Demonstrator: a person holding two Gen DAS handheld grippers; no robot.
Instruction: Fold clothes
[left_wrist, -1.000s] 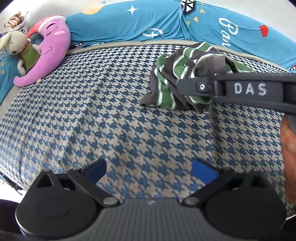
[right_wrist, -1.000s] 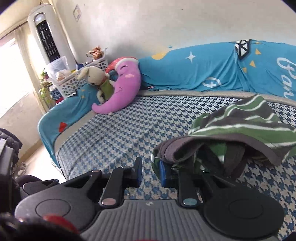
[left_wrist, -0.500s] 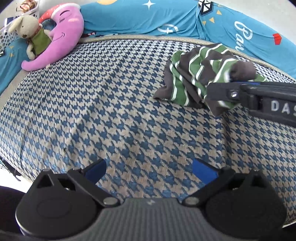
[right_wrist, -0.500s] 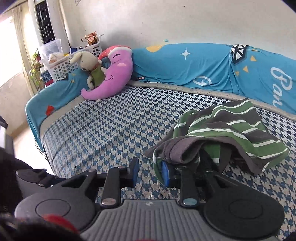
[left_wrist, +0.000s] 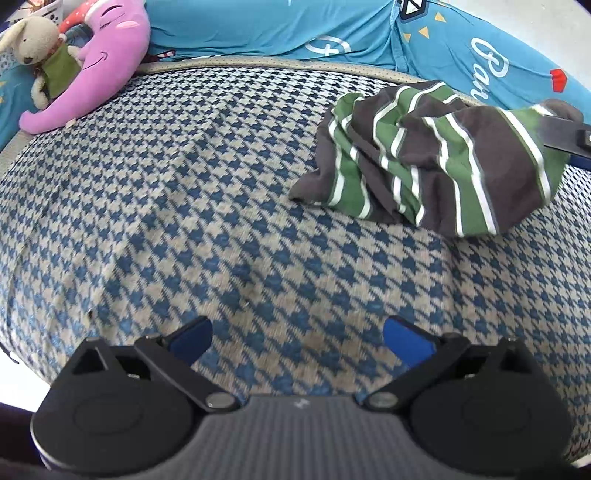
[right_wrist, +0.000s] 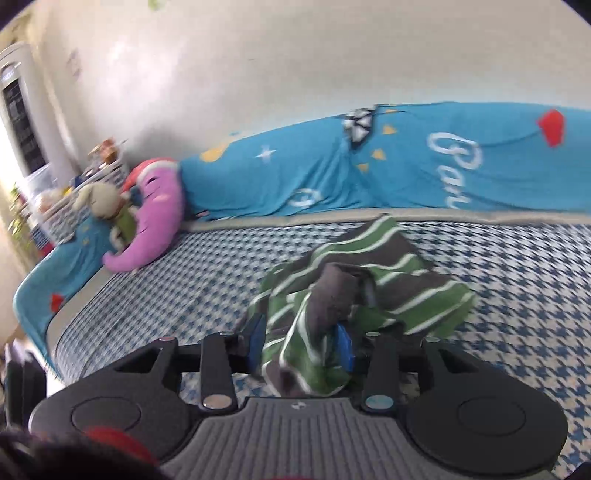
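Two grippers in play. My left gripper sits lower centre of its view, jaws spread wide, nothing between them, only the houndstooth mattress under it. Striped green-and-grey garment lies bunched on the mattress, upper right of the left view; the other tool's black arm touches its right edge. In the right view my right gripper is lower centre, blue pads apart with garment fabric draped between them; can't tell if it's clamped. Frame blurred. Purple moon pillow and plush toy mid-left, blue sheet along the wall.
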